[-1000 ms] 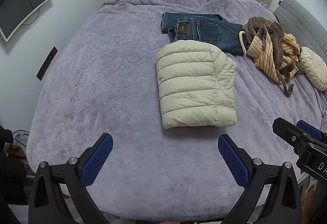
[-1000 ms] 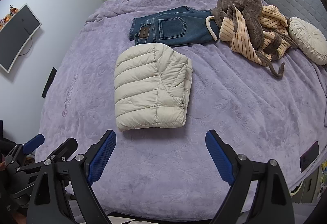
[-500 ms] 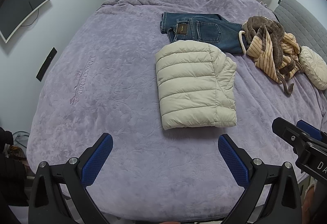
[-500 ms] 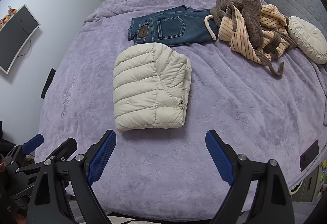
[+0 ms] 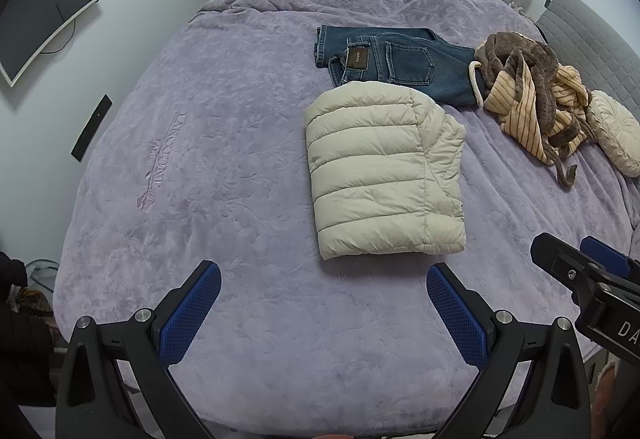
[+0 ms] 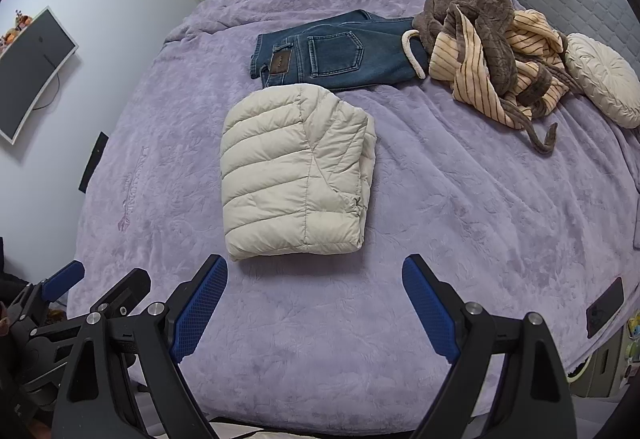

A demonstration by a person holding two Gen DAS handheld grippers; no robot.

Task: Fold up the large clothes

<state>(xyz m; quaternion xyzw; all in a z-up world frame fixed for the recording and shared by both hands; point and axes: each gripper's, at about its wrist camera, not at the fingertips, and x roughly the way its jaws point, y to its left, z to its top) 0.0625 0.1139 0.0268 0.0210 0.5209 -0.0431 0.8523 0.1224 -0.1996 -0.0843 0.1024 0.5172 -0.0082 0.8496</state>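
Note:
A cream puffer jacket [image 5: 384,175] lies folded into a rectangle in the middle of the purple bed; it also shows in the right wrist view [image 6: 296,175]. My left gripper [image 5: 323,281] is open and empty, held above the bed's near edge, short of the jacket. My right gripper [image 6: 315,273] is open and empty, also just short of the jacket's near edge. Each gripper shows at the edge of the other's view.
Folded blue jeans [image 5: 392,63] lie beyond the jacket. A crumpled brown and striped robe [image 5: 532,95] lies to the right, next to a round cream cushion [image 5: 616,131]. A monitor [image 5: 44,11] hangs on the left wall. A dark phone [image 6: 604,307] lies at the bed's right edge.
Both views have shifted only slightly; the jacket and other clothes have not moved. Both grippers stay open and empty.

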